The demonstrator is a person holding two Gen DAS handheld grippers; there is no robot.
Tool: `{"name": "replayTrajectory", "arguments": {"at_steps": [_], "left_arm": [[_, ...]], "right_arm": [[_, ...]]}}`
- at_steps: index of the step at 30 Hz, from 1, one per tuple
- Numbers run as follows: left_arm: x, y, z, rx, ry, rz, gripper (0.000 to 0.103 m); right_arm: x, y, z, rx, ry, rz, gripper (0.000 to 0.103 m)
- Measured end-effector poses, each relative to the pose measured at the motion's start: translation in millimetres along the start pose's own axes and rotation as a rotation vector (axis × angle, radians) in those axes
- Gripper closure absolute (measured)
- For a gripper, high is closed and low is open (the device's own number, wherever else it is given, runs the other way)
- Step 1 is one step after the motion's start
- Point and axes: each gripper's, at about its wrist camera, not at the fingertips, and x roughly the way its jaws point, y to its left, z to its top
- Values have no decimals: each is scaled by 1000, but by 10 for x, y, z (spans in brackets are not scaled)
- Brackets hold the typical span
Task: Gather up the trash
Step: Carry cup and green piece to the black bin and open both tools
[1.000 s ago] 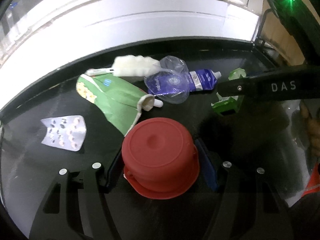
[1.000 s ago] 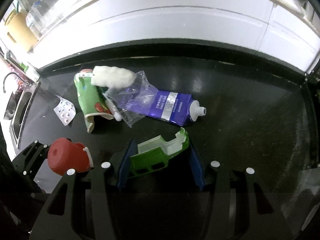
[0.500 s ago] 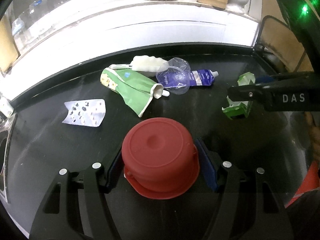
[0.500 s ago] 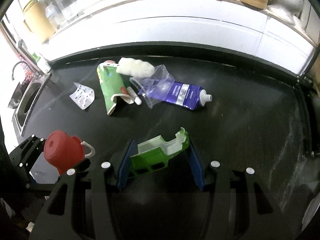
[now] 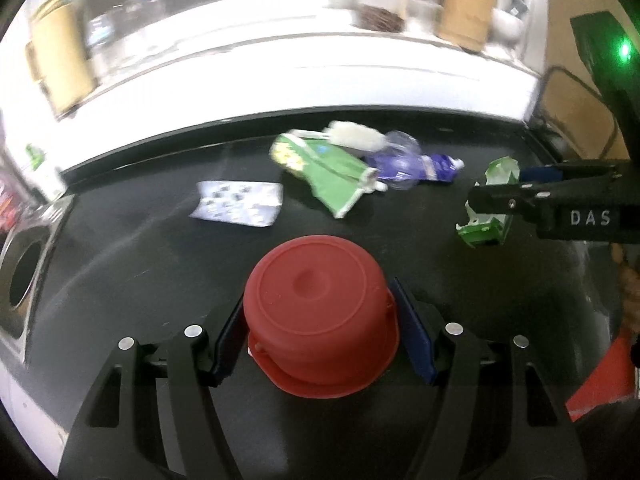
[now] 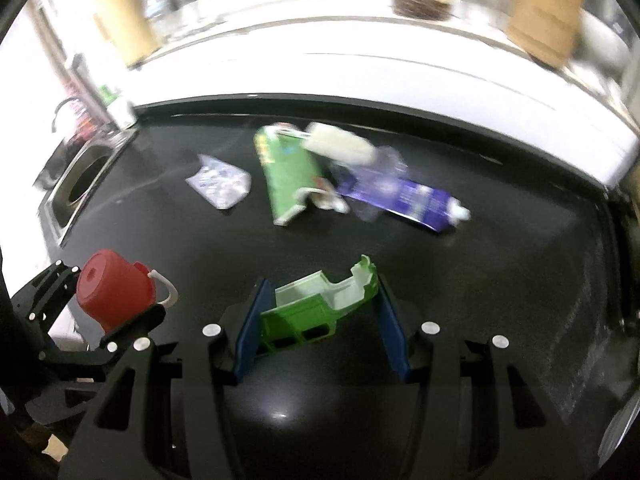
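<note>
Trash lies scattered on the black desk (image 5: 120, 264), and each gripper already carries one piece clear of the surface. Between the blue pads of the left gripper (image 5: 322, 336) sits a red cup (image 5: 320, 316), turned so its flat base faces the camera and its mouth points back toward the hand; the right wrist view shows the same cup (image 6: 114, 290) tilted, with a white handle on its side. That gripper stands about half open, both pads pressed against the cup's walls. The right gripper (image 6: 316, 320) is also roughly half open and clamps a torn green carton piece (image 6: 320, 308), whose long axis runs across from one pad to the other, ragged end at the right pad and raised. Ahead of both grippers, well apart from them, rests a loose pile: a green flattened carton (image 6: 286, 176) with its long axis pointing away from the right gripper, a purple tube (image 6: 404, 200) lying crosswise with its white cap to the right, a white fluffy piece (image 6: 340, 144) at the far end, and clear plastic film over the tube. A blister pack (image 6: 220, 180) lies flat to the left of the pile. Farther left, a sink (image 6: 80, 176) is set into the desk.
</note>
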Motion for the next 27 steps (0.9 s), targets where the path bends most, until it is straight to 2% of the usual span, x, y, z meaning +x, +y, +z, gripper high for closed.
{"name": "replayTrajectory", "arguments": {"at_steps": [6,9,14,18,22,27], "left_arm": [[-517,642,-273,-136,-29,121,37],[-729,952,-461,-202,-28,185,37],[-1137,1562,-980,-356,-5,328,37],[-1394,1965,-1471,-487,25,419,37],[-1641,2414,-2085,-633,70,521,37],[-1805,2805,-2821,-764,123,610,37]], "right_arm": [[44,795,164,-145,-5,93,51],[100,1326,189,-235,5,156,51],[228,2291,120,-398,49,270,51],[303,3131,-66,-544,95,367,51],[385,4050,-400,-702,155,473,51],[558,4981,-830,-844,251,563,51]]}}
